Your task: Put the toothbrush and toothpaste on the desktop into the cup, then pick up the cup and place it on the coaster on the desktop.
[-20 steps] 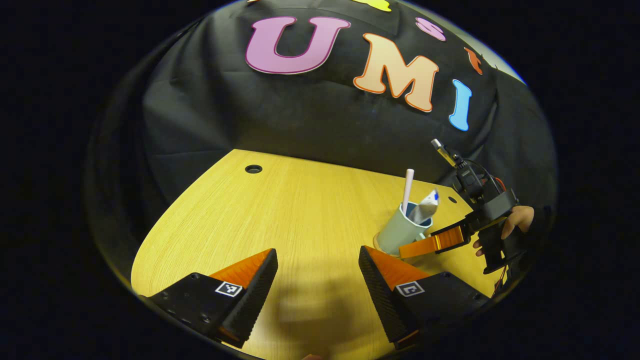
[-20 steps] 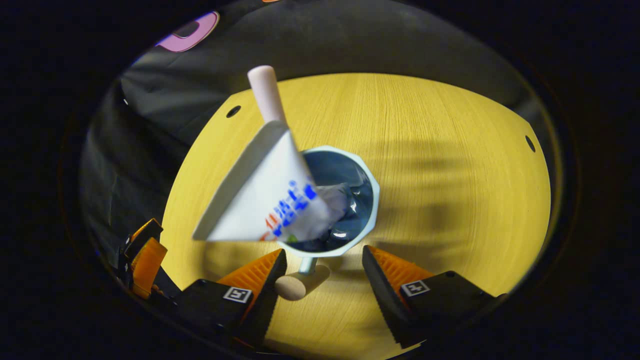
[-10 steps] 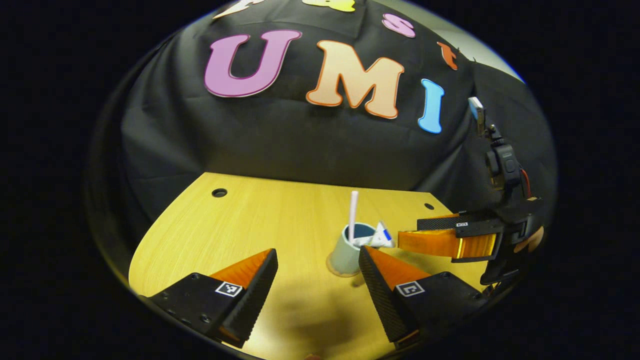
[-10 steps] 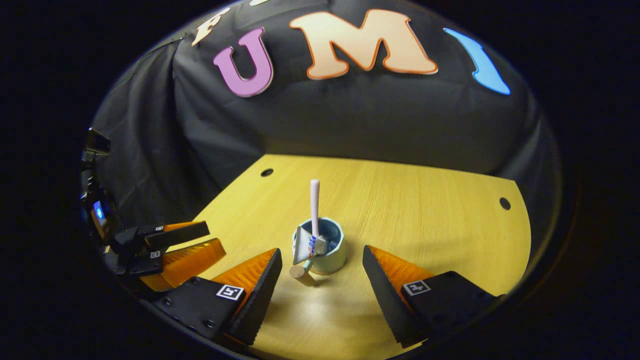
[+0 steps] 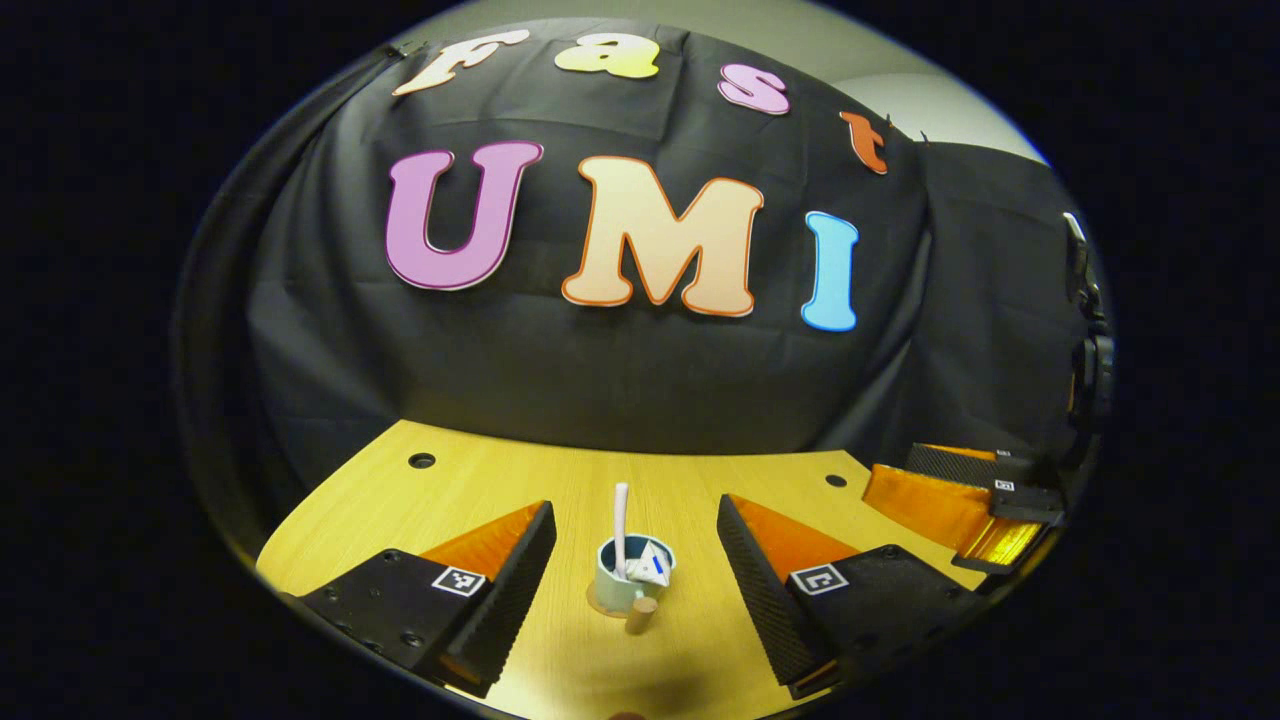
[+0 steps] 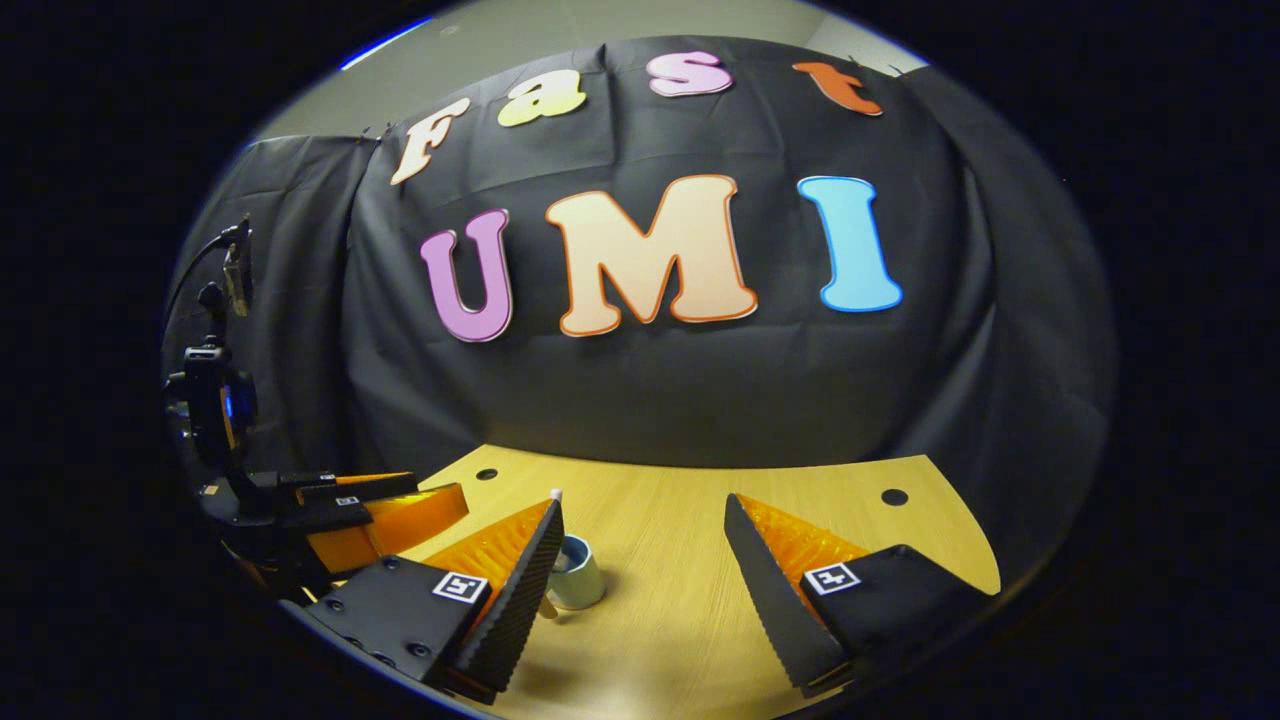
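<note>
In the left gripper view the cup (image 5: 630, 580) stands on the counter (image 5: 560, 480) between the wide, empty left tongs (image 5: 635, 565), with the toothbrush (image 5: 621, 515) and toothpaste (image 5: 650, 565) inside. The right gripper view half hides the cup behind a finger (image 6: 520, 575) of the right tongs (image 6: 640, 570), also spread wide and empty.

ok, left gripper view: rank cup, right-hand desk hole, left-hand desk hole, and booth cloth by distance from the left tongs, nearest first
1. Cup: on the desk between the open left tongs, just ahead.
2. Right-hand desk hole and left-hand desk hole: both at the desk's far edge, too close to call.
3. Booth cloth: behind the desk, farthest.
</note>
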`<state>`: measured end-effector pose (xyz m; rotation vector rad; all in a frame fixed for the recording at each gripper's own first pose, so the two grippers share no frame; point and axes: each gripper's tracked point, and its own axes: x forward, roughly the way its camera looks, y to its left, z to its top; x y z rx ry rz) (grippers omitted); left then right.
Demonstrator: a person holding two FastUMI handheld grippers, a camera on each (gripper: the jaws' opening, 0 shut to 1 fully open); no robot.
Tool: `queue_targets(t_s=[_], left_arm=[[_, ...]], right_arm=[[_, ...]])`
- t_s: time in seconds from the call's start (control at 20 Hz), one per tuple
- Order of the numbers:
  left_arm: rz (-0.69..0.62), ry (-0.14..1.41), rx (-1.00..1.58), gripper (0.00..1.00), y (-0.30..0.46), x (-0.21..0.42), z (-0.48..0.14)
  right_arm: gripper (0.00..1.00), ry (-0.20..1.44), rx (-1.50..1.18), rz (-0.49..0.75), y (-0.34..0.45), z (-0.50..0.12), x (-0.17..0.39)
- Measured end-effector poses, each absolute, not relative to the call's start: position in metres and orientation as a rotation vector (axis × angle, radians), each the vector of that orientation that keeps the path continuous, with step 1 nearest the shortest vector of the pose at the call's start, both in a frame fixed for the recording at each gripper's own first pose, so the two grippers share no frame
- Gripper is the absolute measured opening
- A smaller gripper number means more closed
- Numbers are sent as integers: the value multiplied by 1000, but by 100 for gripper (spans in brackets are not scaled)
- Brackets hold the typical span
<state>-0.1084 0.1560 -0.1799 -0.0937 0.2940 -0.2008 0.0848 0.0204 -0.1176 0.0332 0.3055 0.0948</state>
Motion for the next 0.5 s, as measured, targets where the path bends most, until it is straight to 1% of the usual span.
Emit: queue_targets(t_s=[0.15, 0.3, 0.35, 0.4, 0.5], left_arm=[[-167, 240, -94, 94, 156, -109, -165], [-147, 211, -79, 94, 160, -106, -154], [-143, 209, -74, 94, 160, -106, -154], [-143, 205, -72, 94, 161, -106, -151], [-140, 193, -63, 94, 162, -106, -146]], right_arm=[[99, 269, 89, 43, 2, -110, 79], [98, 226, 105, 21, -8, -97, 80], [94, 209, 108, 13, -9, -94, 80], [98, 199, 110, 14, -11, -91, 82], [99, 179, 114, 6, -15, -84, 83]])
